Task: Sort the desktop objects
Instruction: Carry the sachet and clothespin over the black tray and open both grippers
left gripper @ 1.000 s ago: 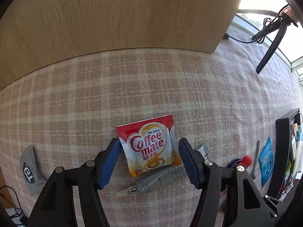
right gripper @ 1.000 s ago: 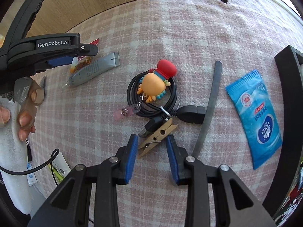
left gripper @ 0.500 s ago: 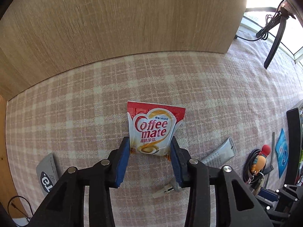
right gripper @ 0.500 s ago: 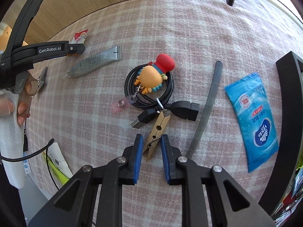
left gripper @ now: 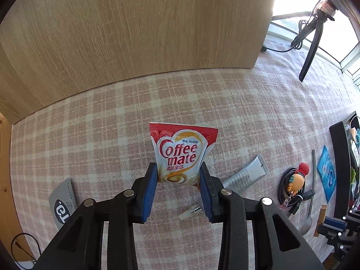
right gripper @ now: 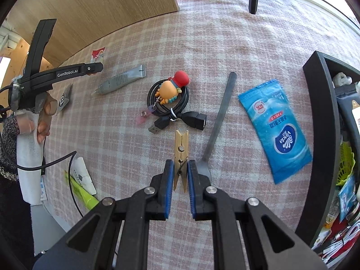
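Observation:
A red and white Coffee mate sachet point(left gripper: 183, 153) stands upright between the blue pads of my left gripper point(left gripper: 177, 180), lifted off the pink plaid cloth point(left gripper: 101, 135). The jaws are still closing, and the pads press on its lower sides. In the right wrist view a wooden clothespin point(right gripper: 181, 148) is pinched at its spring end by my right gripper point(right gripper: 180, 175). Those jaws are also closing on it, and it hangs just above the cloth. The left gripper point(right gripper: 99, 67) with the sachet point(right gripper: 98, 54) shows at the far left there, held by a hand.
On the cloth lie a grey tube point(right gripper: 121, 81), a coiled black cable with an orange octopus toy point(right gripper: 167, 96), a grey-handled fork point(right gripper: 219, 121) and a blue wipes pack point(right gripper: 275, 130). A black organizer tray point(right gripper: 324, 112) stands at the right. A wooden board point(left gripper: 135, 33) rises behind.
The left jaws shut on the sachet and raised it upright off the cloth. The right jaws shut on the clothespin, turned it straight and carried it away from the cable.

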`<act>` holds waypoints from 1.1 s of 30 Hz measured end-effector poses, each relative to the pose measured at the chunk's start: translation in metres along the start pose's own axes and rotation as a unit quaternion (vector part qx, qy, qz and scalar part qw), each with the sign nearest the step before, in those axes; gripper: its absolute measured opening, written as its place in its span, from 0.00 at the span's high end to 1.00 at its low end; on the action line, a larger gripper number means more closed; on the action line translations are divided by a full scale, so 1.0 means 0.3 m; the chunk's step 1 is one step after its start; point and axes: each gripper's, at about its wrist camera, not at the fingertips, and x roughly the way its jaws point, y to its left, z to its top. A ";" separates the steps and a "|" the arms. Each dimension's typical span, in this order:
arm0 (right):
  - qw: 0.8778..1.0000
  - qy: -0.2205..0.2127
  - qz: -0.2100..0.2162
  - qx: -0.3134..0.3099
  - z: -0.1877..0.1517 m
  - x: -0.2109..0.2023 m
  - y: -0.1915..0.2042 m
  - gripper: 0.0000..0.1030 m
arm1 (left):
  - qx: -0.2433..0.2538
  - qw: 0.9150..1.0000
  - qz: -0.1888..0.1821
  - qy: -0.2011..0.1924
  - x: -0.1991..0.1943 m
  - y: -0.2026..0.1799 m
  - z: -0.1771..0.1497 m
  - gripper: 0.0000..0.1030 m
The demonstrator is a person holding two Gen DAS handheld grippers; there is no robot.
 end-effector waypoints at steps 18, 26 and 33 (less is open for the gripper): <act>0.981 -0.091 -0.091 0.146 -0.281 -0.435 -0.502 0.88 | 0.226 0.965 -0.127 -0.029 -0.368 -0.729 -0.164 0.67; 0.962 -0.094 -0.124 0.224 -0.469 -0.545 -0.771 0.88 | 0.313 0.935 -0.165 -0.029 -0.439 -1.152 -0.188 0.67; 0.952 -0.080 -0.126 0.267 -0.552 -0.529 -0.908 0.88 | 0.357 0.915 -0.187 -0.025 -0.474 -1.383 -0.216 0.67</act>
